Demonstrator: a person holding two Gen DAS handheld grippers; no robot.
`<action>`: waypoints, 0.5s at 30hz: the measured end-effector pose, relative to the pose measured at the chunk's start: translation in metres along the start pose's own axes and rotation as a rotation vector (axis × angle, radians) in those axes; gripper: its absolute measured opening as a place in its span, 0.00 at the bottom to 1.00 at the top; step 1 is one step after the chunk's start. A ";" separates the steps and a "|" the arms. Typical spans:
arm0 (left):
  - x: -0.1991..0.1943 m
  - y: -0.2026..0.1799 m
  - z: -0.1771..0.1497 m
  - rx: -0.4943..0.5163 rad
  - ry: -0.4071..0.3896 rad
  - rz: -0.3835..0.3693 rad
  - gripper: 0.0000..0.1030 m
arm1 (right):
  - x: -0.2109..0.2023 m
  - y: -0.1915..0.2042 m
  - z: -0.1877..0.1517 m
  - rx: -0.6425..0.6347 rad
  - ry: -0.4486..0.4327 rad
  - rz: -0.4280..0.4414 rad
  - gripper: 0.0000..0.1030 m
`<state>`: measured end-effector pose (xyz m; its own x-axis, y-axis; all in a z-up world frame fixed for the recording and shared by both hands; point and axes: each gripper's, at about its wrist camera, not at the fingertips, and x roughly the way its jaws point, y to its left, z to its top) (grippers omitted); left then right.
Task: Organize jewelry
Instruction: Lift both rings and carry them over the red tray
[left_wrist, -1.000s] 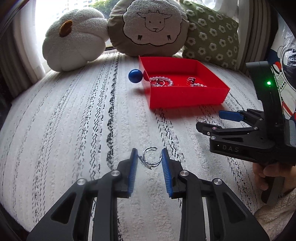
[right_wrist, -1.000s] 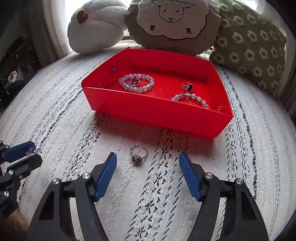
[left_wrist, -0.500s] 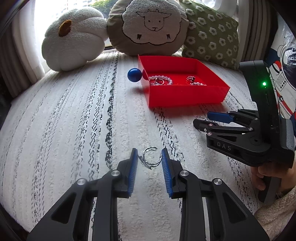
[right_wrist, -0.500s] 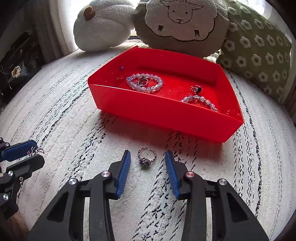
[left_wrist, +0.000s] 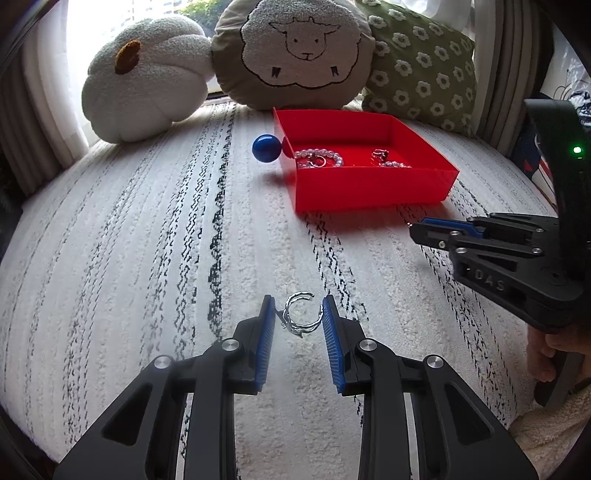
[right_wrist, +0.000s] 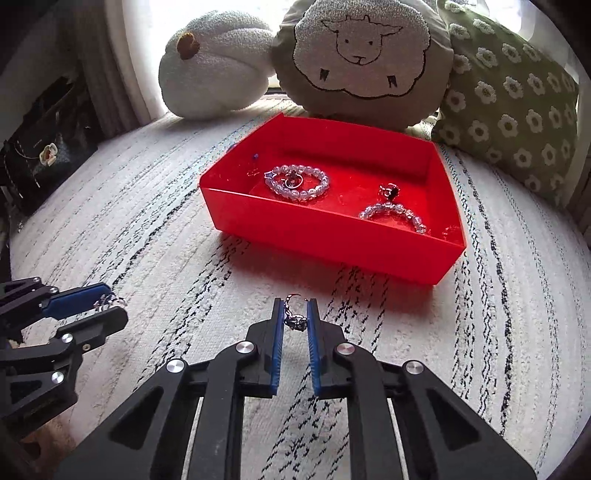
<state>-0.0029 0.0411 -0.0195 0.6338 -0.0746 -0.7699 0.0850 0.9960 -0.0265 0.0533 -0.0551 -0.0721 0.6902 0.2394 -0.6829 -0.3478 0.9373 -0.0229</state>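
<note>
L gripper (left_wrist: 299, 317): pinching, tilted down | R gripper (right_wrist: 295, 319): jaws just closed, pinching, tilted down

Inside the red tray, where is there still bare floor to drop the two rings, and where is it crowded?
In the red tray, bare floor lies in the middle, between the left bead bracelet and the right bead bracelet, and along the back wall. The left bracelet already encircles a ring; the dark-stone ring crowds the right one.
</note>
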 end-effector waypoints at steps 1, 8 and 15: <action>0.000 -0.001 0.000 0.001 0.000 0.001 0.24 | -0.008 0.001 -0.001 -0.006 -0.011 -0.009 0.12; 0.002 -0.006 -0.002 0.015 0.008 -0.002 0.24 | -0.034 -0.005 -0.027 -0.008 0.012 0.009 0.12; 0.000 -0.021 0.000 0.040 0.014 -0.011 0.24 | -0.037 -0.015 -0.043 0.034 0.040 0.041 0.12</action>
<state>-0.0043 0.0200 -0.0189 0.6217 -0.0848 -0.7786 0.1231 0.9923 -0.0097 0.0055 -0.0894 -0.0777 0.6494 0.2680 -0.7116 -0.3533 0.9350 0.0298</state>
